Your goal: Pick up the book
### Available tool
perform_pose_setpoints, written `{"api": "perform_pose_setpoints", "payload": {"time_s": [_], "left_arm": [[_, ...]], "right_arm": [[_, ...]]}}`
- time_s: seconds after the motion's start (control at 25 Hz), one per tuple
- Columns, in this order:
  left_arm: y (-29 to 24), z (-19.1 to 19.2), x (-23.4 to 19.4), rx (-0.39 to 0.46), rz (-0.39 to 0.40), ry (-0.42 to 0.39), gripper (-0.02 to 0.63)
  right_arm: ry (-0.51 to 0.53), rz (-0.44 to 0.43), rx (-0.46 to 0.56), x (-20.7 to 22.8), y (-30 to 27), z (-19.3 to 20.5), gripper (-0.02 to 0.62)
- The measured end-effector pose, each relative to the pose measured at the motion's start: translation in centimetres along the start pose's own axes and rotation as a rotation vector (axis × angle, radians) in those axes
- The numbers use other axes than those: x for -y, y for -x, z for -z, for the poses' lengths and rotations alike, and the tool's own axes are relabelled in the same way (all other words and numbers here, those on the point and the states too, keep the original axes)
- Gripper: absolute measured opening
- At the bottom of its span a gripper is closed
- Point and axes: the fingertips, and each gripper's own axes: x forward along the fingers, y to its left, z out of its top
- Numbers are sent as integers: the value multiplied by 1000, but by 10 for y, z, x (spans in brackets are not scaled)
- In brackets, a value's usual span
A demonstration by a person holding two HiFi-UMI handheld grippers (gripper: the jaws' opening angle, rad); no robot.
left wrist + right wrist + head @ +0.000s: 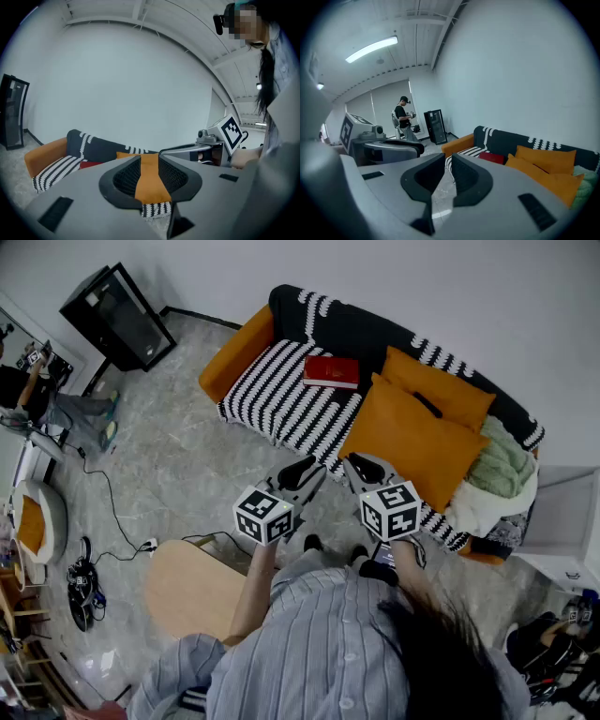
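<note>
- A person in a grey striped shirt (319,652) stands on a marbled grey floor (169,474), facing a sofa (281,399) and holding a gripper in each hand.
- The left gripper (314,468) is drawn in as far as it goes. Only a thin slit shows between its pads, and it holds nothing.
- The right gripper (354,463) is also closed and empty, its tips nearly meeting.
- Each gripper carries a cube printed with black-and-white square markers. These are patterns, not letters.
- The book (331,371) is red and lies flat on the sofa's black-and-white striped seat. It sits near the backrest, well apart from both grippers.
- Any print on the book's cover is too small to read from here.
- Two orange cushions (417,432) lean just to the right of the book, with a green blanket (502,465) heaped beyond them.
- A black cabinet (117,315) stands against the wall to the left of the sofa.
- A pale round tabletop (187,592) sits beside the person's left arm.
- A second person (401,117) stands far back in the room.
</note>
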Motion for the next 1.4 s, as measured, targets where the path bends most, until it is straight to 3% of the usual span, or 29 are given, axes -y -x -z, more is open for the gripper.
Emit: {"api": "perform_pose_setpoints", "payload": {"time_s": [1.0,1.4], "left_arm": [[34,16,-30,-61,58,-4,107],[50,25,-57,-29,31,57,107]], "right_arm": [[-100,66,29,-28,-29,12,54],[-95,72,-3,-34,-44,22,54]]}}
